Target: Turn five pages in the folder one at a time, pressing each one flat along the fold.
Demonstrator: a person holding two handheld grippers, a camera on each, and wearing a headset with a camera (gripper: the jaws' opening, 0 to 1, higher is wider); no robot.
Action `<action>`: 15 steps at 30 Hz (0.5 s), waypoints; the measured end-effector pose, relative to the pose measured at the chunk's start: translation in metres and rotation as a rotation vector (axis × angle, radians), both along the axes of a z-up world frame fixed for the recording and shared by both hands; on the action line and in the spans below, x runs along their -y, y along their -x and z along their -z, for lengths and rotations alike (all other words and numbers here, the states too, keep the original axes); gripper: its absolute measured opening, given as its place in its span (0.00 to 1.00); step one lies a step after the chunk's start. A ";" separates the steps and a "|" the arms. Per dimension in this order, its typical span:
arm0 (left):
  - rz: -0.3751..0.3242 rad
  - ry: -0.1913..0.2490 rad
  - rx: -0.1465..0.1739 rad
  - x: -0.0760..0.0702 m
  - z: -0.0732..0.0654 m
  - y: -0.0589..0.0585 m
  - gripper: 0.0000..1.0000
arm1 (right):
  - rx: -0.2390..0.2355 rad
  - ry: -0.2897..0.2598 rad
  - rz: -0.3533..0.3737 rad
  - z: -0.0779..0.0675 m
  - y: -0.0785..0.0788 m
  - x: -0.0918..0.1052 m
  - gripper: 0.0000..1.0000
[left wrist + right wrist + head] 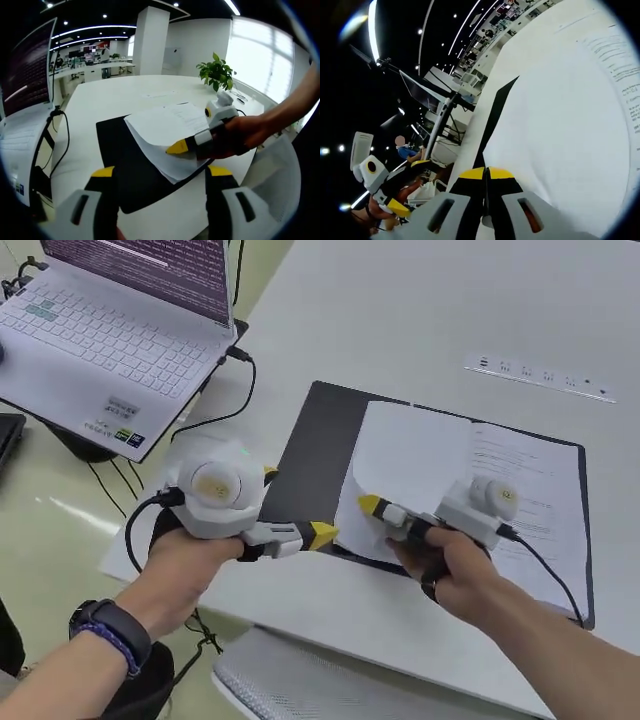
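The black folder lies open on the white table. My right gripper is shut on the lower edge of a white page, holding it lifted and curved over the fold; its yellow tips sit pressed together on the sheet. A printed page lies flat on the folder's right half. My left gripper hovers open just off the folder's near-left edge, nothing between its fingers. In the left gripper view the right gripper holds the page above the black cover.
An open laptop stands at the far left, with a black cable running toward the folder. A white strip lies on the table behind the folder. A grey chair seat is below the table's near edge.
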State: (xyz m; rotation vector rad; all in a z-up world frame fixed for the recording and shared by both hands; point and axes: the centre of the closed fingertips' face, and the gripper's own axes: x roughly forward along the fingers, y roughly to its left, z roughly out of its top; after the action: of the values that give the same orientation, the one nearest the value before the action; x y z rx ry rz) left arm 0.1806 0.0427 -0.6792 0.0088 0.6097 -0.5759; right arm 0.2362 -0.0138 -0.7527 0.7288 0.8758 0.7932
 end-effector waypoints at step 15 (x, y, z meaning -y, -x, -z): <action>-0.013 0.017 -0.011 -0.005 0.004 -0.010 0.71 | -0.068 0.041 0.034 0.034 -0.003 -0.006 0.00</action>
State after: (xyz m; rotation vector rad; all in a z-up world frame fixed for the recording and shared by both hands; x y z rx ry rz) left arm 0.1907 0.0475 -0.6830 -0.0147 0.6151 -0.5687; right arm 0.2397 -0.0081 -0.7865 0.7358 0.9361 0.7221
